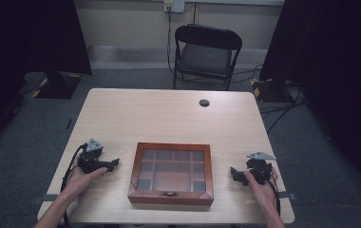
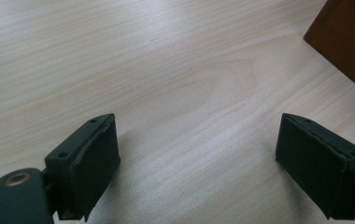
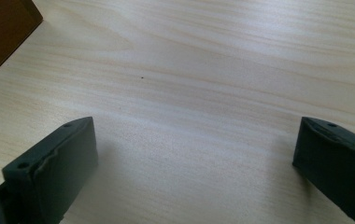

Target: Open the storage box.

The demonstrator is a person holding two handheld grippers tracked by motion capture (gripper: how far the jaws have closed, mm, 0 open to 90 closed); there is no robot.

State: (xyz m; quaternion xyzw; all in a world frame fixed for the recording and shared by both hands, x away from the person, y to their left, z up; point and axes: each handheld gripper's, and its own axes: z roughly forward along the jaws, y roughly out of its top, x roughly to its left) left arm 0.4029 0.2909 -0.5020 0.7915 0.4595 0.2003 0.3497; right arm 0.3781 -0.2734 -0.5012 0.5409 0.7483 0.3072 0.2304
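Observation:
A brown wooden box [image 1: 171, 172] with a glass lid and several compartments lies shut near the table's front edge, its clasp facing me. My left gripper [image 1: 113, 163] rests on the table to the box's left, jaws wide apart over bare wood [image 2: 196, 154]; a corner of the box [image 2: 348, 42] shows at the upper right of the left gripper view. To the right of the box my right gripper [image 1: 234, 174] also stands open with nothing between its jaws [image 3: 194, 163]. The box's corner [image 3: 3, 28] shows at the upper left of the right gripper view.
The light wooden table [image 1: 169, 118] has a round cable hole [image 1: 204, 102] near its far edge. A black folding chair [image 1: 206, 54] stands behind the table. Black stands and cables sit on the grey floor at both sides.

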